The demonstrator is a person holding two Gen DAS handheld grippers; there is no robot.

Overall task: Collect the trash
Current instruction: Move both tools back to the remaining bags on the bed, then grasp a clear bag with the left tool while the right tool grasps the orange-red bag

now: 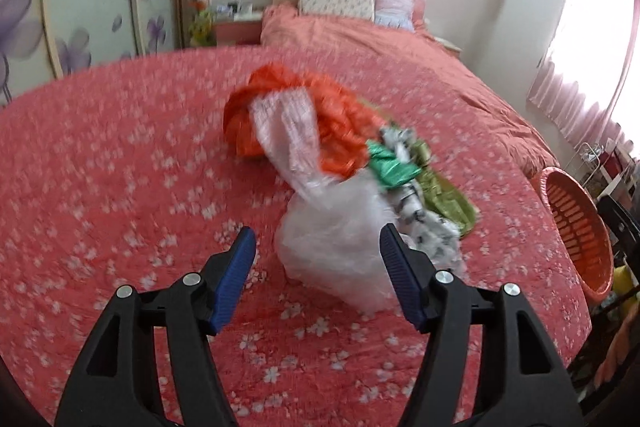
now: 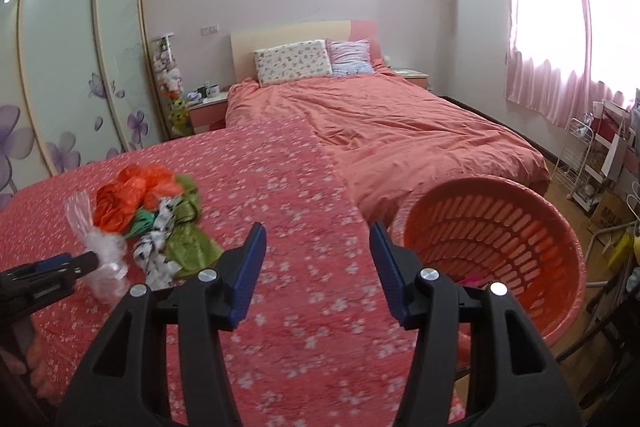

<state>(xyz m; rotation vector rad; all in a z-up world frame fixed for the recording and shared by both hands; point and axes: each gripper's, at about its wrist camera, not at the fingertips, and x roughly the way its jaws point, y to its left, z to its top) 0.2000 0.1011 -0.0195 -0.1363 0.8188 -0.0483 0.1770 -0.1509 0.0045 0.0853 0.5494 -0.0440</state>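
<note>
Left wrist view: both grippers' fingers (image 1: pixel 394 251) spread, empty, near the clear plastic bag (image 1: pixel 336 243).

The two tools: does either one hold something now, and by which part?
Nothing is held. The left tool stands open before the clear crumpled plastic bag; the right tool is open over the pink flowered cloth.

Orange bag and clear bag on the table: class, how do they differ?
The orange bag is opaque and bright; the clear bag is see-through and pale. The orange bag lies farther from the left claw; the clear bag sits right before it. Both are crumpled plastic in one pile.
</note>
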